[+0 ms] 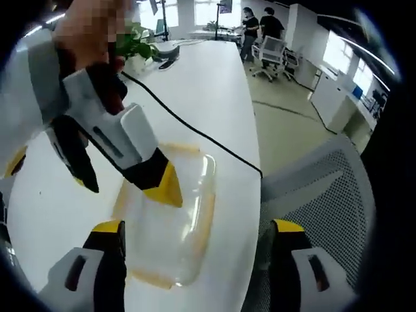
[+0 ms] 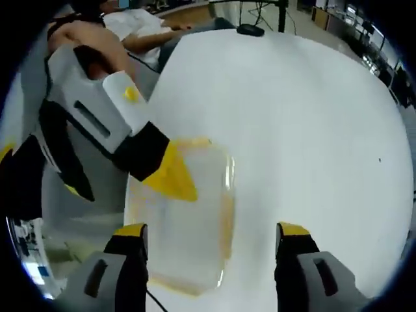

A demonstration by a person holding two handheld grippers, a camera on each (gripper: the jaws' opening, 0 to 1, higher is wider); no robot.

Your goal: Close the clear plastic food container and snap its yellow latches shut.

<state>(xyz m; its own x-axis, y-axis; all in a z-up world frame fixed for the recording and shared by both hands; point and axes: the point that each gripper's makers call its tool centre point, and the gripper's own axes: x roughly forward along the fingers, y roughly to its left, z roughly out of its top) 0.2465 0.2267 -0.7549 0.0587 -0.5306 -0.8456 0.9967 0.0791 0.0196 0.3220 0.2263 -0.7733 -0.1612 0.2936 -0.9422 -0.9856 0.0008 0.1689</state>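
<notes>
Now the clear plastic food container (image 1: 168, 221) is seen lying flat on the white table (image 1: 214, 91), close to the table's edge, with an office chair (image 1: 325, 188) just beyond that edge. Its yellow rim is picked out in both views, and in the right gripper view the container (image 2: 188, 221) is framed between that view's own jaws.

The left gripper (image 1: 198, 234) is held over the container with its jaws spread wide, nothing between them. The right gripper (image 2: 213, 237) is likewise spread and empty. In the left gripper view a yellow tip of the other tool (image 1: 166, 185) is pointed down at the lid, seemingly touching or just above it; contact cannot be confirmed. The same is offered in the right gripper view, where the left tool's tip (image 2: 172, 172) is set over the container's near corner.

Risk is judged as follows: the container is light and unclamped, so a press from one tip alone could skid or tip it toward the edge. A latch could be missed if the lid is not seated squarely first. A black cable (image 1: 195, 130) runs close by and could be snagged.
</notes>
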